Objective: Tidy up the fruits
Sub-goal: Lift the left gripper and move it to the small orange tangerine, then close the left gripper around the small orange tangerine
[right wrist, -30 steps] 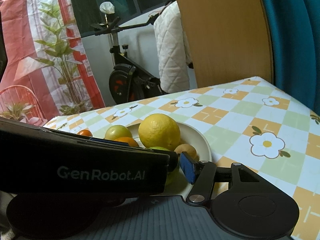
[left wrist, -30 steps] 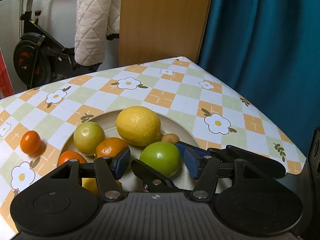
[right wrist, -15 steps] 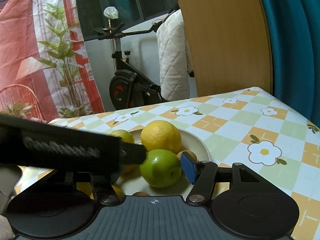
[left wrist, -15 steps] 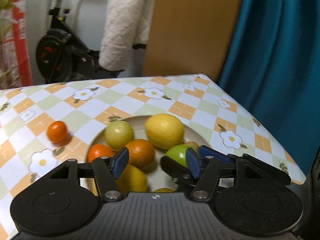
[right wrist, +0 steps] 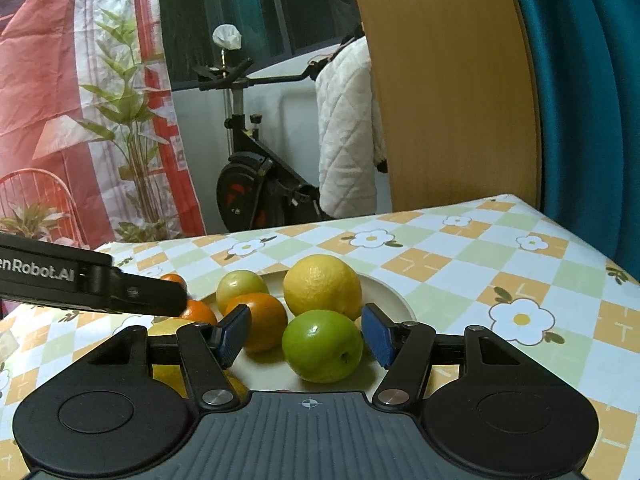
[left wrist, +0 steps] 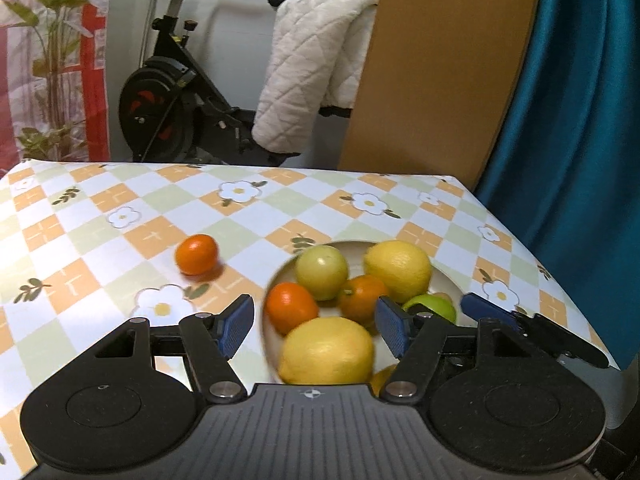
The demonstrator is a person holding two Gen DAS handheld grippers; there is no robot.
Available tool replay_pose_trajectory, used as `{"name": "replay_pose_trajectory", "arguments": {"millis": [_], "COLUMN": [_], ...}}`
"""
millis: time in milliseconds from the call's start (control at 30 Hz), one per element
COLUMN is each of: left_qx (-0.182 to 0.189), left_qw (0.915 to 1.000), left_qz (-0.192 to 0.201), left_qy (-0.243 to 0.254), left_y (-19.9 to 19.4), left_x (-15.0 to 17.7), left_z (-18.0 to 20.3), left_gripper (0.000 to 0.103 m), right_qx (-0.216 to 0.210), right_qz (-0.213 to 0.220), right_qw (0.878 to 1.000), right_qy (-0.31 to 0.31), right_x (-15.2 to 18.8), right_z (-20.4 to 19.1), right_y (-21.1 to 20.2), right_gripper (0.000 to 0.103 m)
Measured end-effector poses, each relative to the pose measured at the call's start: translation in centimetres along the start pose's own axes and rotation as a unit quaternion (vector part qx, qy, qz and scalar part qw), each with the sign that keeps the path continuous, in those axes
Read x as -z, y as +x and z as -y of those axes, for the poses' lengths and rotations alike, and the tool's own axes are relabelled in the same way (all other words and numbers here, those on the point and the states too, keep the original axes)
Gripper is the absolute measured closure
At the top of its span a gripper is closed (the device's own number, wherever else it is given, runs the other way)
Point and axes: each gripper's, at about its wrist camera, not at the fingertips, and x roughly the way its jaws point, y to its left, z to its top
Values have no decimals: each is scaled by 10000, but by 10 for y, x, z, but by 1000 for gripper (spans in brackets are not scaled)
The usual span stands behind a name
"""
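Swinging left off the green apple [right wrist: 322,346], the left gripper [left wrist: 316,326] spreads empty jaws; right gripper [right wrist: 306,336] open too; crowded plate [right wrist: 394,294] risks spilling fruit.

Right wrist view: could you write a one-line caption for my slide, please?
Open right gripper faces a green apple on a plate of lemons and oranges; the left gripper reaches in from the left.

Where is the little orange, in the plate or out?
Out. The small orange sits alone on the flowered tablecloth, left of the plate and apart from its rim.
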Motion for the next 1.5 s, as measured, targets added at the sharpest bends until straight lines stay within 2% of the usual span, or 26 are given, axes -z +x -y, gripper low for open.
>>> {"name": "replay_pose_trajectory", "arguments": {"millis": [200,333,433,700,967,1100,1233,1300,1500], "left_qx": [-106,-205,-204,-170,-200,-151,19,138,607], "left_qw": [9998,9994,9992,9987,9969,9970,9973,9973,9969], "left_qz": [133,228,266,404,750,641,476,403,18], "left_qy": [-128,-187,-208,-248,-146,-407,-559,-592,-492], "left_y": [-12,-21,-25,-28,-26,-8,12,21,51], "left_x": [-18,-27,-34,-48,-70,-74,-72,-71,-64], "left_z": [-27,-45,-60,-94,-120,-136,-146,-148,-144], "left_gripper": [33,32,32,32,33,34,35,35,35], "right_qx": [32,45,-70,-374,-620,-719,-764,-751,-665], "right_qz": [-16,-18,-10,-211,-437,-590,-937,-1104,-1575], "right_qw": [10000,10000,10000,9982,9942,9895,9816,9779,9668], "right_qy": [-36,-7,-36,-413,-757,-1104,-1477,-1606,-1902], "right_x": [-1,-5,-11,-30,-58,-68,-73,-71,-62], "right_z": [-3,-6,-14,-53,-103,-129,-152,-161,-174], "right_y": [-2,-3,-5,6,37,59,85,98,130], "right_gripper": [45,36,36,40,41,45,48,51,52]}}
